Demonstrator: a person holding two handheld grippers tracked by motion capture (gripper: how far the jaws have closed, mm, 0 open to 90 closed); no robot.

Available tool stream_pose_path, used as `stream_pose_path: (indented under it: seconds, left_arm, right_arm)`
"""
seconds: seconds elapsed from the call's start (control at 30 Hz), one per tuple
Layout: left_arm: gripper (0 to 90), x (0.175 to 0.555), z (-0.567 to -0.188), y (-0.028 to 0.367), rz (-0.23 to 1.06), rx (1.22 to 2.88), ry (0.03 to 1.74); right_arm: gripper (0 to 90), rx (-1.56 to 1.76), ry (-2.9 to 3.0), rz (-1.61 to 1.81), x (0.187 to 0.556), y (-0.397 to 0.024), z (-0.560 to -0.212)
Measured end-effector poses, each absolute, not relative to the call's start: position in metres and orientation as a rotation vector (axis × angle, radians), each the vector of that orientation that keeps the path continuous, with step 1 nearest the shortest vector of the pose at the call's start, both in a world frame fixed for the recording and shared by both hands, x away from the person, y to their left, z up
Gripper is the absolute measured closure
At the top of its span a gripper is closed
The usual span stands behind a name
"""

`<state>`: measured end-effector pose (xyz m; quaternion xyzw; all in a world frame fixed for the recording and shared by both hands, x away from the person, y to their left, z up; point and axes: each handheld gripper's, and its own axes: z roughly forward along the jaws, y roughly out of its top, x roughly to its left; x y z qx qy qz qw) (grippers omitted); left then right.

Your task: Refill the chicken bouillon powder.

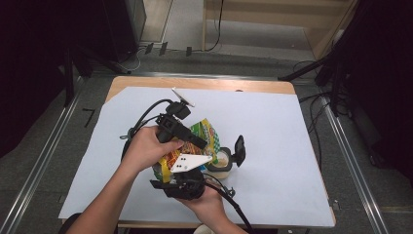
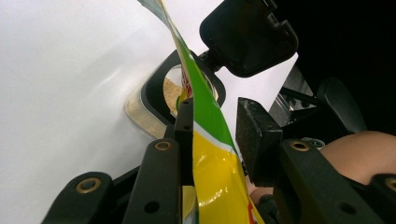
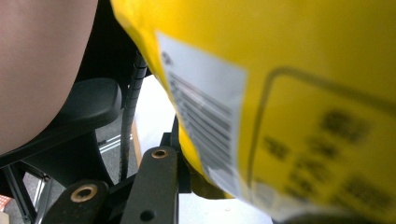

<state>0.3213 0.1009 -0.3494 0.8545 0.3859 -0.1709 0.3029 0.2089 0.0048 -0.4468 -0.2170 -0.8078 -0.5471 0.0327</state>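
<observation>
The worktop (image 1: 272, 161), covered in a white sheet, carries an open container (image 1: 221, 163) with its black lid (image 1: 239, 148) flipped back. Above it, tilted mouth-down toward the opening, hangs the snack bag (image 1: 207, 134). The left gripper (image 2: 212, 133) pinches its upper edge between narrow fingers (image 2: 184, 126); the right gripper (image 1: 182, 183) clamps the bag's lower end.

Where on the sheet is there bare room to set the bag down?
The white sheet lies bare right of the open container and along its far edge. It is crowded at the near middle, where both grippers hold the yellow bag over the container.
</observation>
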Motion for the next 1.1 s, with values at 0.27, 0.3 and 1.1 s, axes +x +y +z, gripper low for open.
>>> stream_pose_path:
  seconds: [0.27,0.3,1.1]
  left_arm:
    - [70.6,0.3214,-0.3494,0.1006,-0.452,2.267,1.024]
    - [70.5,0.3215,-0.3494,0.1006,-0.451,2.267,1.024]
    - [70.3,0.3228,-0.3496,0.1007,-0.459,2.259,1.028]
  right_arm:
    - [72.6,-0.673,-2.464,-1.681,0.2091,0.0042,-0.4459]
    - [72.6,-0.673,-2.463,-1.682,0.2092,0.0042,-0.4458]
    - [72.6,-0.683,-2.448,-1.68,0.2101,0.004,-0.4451]
